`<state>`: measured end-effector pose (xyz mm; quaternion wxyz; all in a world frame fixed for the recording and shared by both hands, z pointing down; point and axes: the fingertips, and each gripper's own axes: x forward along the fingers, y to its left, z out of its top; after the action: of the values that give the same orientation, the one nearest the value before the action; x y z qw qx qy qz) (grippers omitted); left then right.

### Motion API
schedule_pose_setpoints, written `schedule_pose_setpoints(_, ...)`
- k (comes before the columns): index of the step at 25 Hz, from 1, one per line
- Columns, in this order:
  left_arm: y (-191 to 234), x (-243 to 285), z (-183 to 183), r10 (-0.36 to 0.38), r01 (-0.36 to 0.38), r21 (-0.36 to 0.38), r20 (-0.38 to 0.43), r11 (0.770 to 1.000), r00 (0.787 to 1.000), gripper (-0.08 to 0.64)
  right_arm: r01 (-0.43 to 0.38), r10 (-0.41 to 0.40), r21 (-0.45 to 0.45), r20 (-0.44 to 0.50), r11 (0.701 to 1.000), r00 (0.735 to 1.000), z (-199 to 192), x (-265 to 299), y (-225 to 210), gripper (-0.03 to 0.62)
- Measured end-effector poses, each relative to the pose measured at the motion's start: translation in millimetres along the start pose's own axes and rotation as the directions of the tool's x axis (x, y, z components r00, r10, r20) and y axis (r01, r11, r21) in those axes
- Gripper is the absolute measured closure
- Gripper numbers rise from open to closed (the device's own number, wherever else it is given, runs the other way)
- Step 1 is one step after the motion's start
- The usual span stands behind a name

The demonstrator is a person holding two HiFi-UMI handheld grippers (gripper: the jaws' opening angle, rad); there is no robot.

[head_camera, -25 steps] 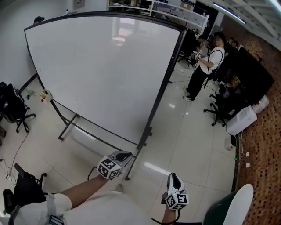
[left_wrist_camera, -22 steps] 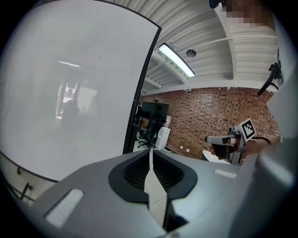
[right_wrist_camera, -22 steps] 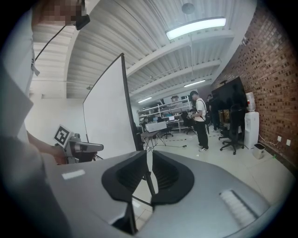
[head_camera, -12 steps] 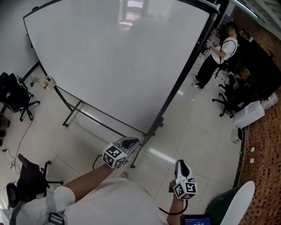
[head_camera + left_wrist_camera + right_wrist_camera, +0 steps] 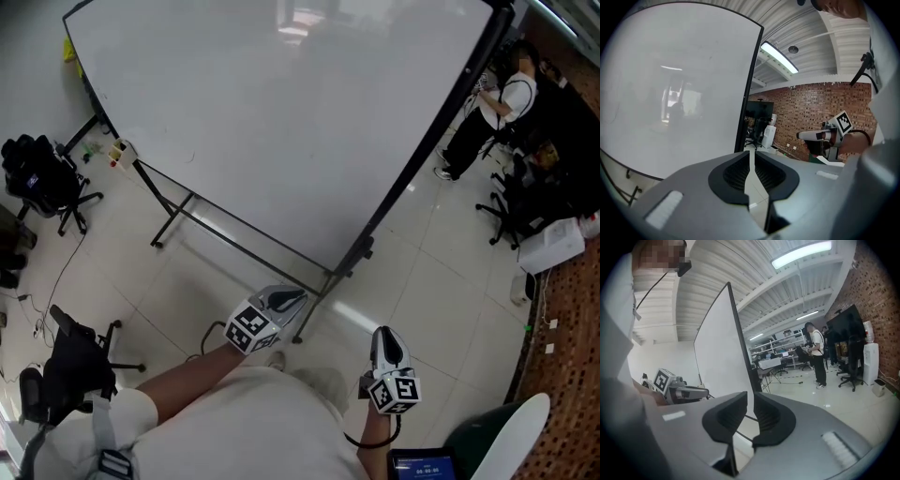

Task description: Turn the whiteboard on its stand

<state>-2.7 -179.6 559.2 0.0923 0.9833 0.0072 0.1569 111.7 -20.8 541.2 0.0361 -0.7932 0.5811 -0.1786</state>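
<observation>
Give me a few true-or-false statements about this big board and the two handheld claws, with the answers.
1. The whiteboard is mounted on a dark stand. True.
2. The left gripper is clamped on the board's frame. False: it is short of the board, with nothing between its jaws.
3. The right gripper holds a marker. False: it holds nothing.
4. A person in a white top stands beyond the board's right edge. True.
</observation>
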Motion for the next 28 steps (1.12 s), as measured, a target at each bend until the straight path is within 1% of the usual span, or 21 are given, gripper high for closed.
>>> schedule_pose_setpoints(3, 2.4, -3.0, -3.3, 0.041, -0.041, -0.005, 0.001, 0.999, 0.999, 0.506, -0.039, 0.039, 0.0, -0.022, 0.999, 0.999, -7.5, 6.9, -2.5, 0.554)
schedule_pose_setpoints(7, 6.2, -5.1, -9.8, 0.105, -0.104, -0.046, 0.004, 0.993, 0.994, 0.506, -0.097, 0.096, -0.02, -0.049, 0.995, 0.994, -6.0, 18.0, -7.8, 0.554)
schedule_pose_setpoints(10, 6.0, -3.5, -8.5, 0.144, -0.142, -0.072, 0.013, 0.987, 0.99, 0.506, -0.141, 0.137, -0.052, -0.061, 0.989, 0.989, 5.7, 28.0, -14.1, 0.554)
schedule_pose_setpoints(13, 8.7, 5.4, 3.4, 0.179, -0.176, -0.083, 0.028, 0.981, 0.983, 0.506, -0.185, 0.179, -0.089, -0.062, 0.979, 0.982, 30.8, 41.7, -22.9, 0.555)
schedule_pose_setpoints(16, 5.9, 21.8, 14.7, 0.203, -0.199, -0.09, 0.034, 0.976, 0.979, 0.506, -0.213, 0.208, -0.115, -0.05, 0.97, 0.977, 55.3, 46.1, -37.3, 0.555)
schedule_pose_setpoints(20, -5.7, 41.2, 32.4, 0.222, -0.218, -0.096, 0.041, 0.971, 0.974, 0.506, -0.241, 0.238, -0.117, -0.045, 0.963, 0.97, 70.6, 46.3, -57.6, 0.554)
schedule_pose_setpoints(23, -15.2, 53.4, 44.7, 0.233, -0.229, -0.081, 0.048, 0.97, 0.971, 0.505, -0.263, 0.259, -0.11, -0.045, 0.959, 0.965, 72.9, 47.1, -71.6, 0.554)
schedule_pose_setpoints(28, -27.4, 67.1, 45.8, 0.262, -0.259, -0.081, 0.025, 0.962, 0.965, 0.505, -0.304, 0.3, -0.08, -0.055, 0.949, 0.952, 65.3, 45.6, -88.3, 0.546)
